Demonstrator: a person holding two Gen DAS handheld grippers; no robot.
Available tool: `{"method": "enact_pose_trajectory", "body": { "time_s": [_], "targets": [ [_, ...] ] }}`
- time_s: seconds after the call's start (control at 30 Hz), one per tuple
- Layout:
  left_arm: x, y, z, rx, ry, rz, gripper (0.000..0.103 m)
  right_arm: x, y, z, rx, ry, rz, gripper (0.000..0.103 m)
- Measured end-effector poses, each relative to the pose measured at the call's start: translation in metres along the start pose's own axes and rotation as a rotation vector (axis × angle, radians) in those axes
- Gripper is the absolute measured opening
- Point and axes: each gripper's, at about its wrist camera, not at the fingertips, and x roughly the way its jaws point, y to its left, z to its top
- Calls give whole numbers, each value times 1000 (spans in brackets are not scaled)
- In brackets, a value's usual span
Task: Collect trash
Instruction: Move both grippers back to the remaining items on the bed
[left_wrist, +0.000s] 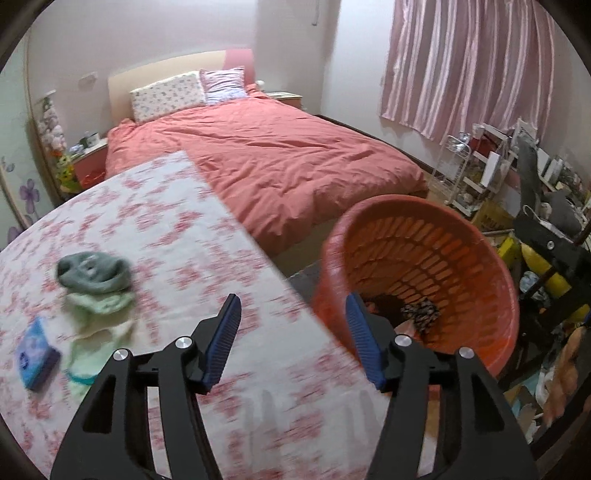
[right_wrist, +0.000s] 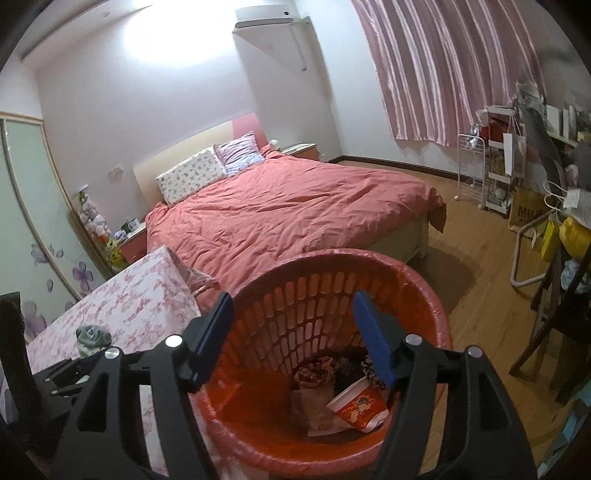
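Observation:
An orange slatted basket (left_wrist: 436, 236) (right_wrist: 332, 266) stands on the floor beside the floral-cloth table (left_wrist: 155, 229) (right_wrist: 140, 295). Inside it lie a red paper cup (right_wrist: 356, 404), brown wrappers (right_wrist: 314, 376) and dark scraps (left_wrist: 421, 314). On the table lie a grey-green crumpled cloth (left_wrist: 94, 273) (right_wrist: 92, 334), pale green and white wrappers (left_wrist: 98, 317) and a blue packet (left_wrist: 37, 352). My left gripper (left_wrist: 293, 314) is open and empty over the table's edge next to the basket. My right gripper (right_wrist: 293, 314) is open and empty above the basket's mouth.
A bed with a red duvet (left_wrist: 280, 155) (right_wrist: 288, 206) stands behind the table and basket. Pink curtains (right_wrist: 443, 66), a white wire rack (right_wrist: 471, 166), shelves and bags fill the right side. A dark chair (right_wrist: 554, 314) stands on the wooden floor at the right.

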Motion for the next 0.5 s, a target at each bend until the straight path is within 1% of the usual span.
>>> {"method": "enact_pose_trajectory", "body": {
  "time_s": [0.2,0.33,0.43,0.5],
  "targets": [
    [-20,55,-14,-53,-16,72,61,-7,31,-6,-44,13,39,68],
    [-39,103,-26,-112,-36,151,62,-10,56,-15,-76,34,75,68],
    [-52,141,-38,-156,-46,225,62,-10,80,-22,-103,53,109,68],
    [-58,163,-46,-180,-46,262,69,-10,97,-28,-121,66,132,69]
  ]
}}
